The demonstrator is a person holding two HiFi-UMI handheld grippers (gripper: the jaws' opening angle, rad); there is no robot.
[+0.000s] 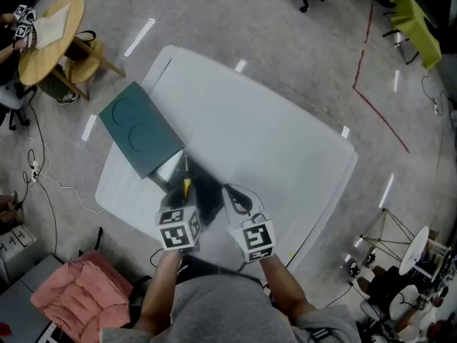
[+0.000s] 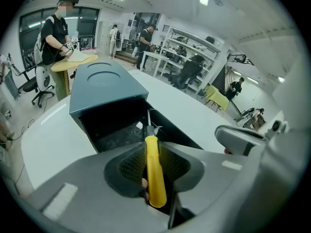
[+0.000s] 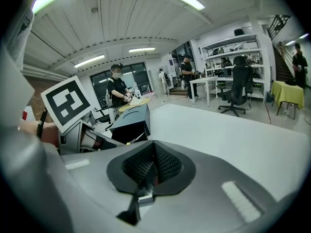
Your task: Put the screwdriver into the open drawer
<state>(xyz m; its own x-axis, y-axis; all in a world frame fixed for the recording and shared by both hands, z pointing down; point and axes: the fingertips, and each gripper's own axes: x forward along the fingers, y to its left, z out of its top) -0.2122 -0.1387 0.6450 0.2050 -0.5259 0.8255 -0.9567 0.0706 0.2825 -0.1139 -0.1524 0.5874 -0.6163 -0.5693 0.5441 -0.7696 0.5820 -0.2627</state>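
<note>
The screwdriver (image 2: 154, 178) has a yellow handle and a thin metal shaft, and my left gripper (image 2: 151, 152) is shut on the handle. Its shaft points down into the open black drawer (image 2: 114, 127) of a dark teal box (image 2: 104, 86). From the head view the left gripper (image 1: 187, 191) hangs over the drawer (image 1: 203, 195) at the table's near side, with the yellow handle (image 1: 186, 186) showing. My right gripper (image 3: 153, 154) is shut on nothing and sits just right of the left one (image 1: 235, 200). In the right gripper view the screwdriver (image 3: 135, 139) shows by the box (image 3: 131, 120).
The white table (image 1: 271, 141) stretches away right of the box. A round wooden table (image 1: 50, 34) with a person stands at far left. A pink cloth (image 1: 86, 291) lies on the floor near my left. Desks, shelves and office chairs (image 3: 235, 89) fill the background.
</note>
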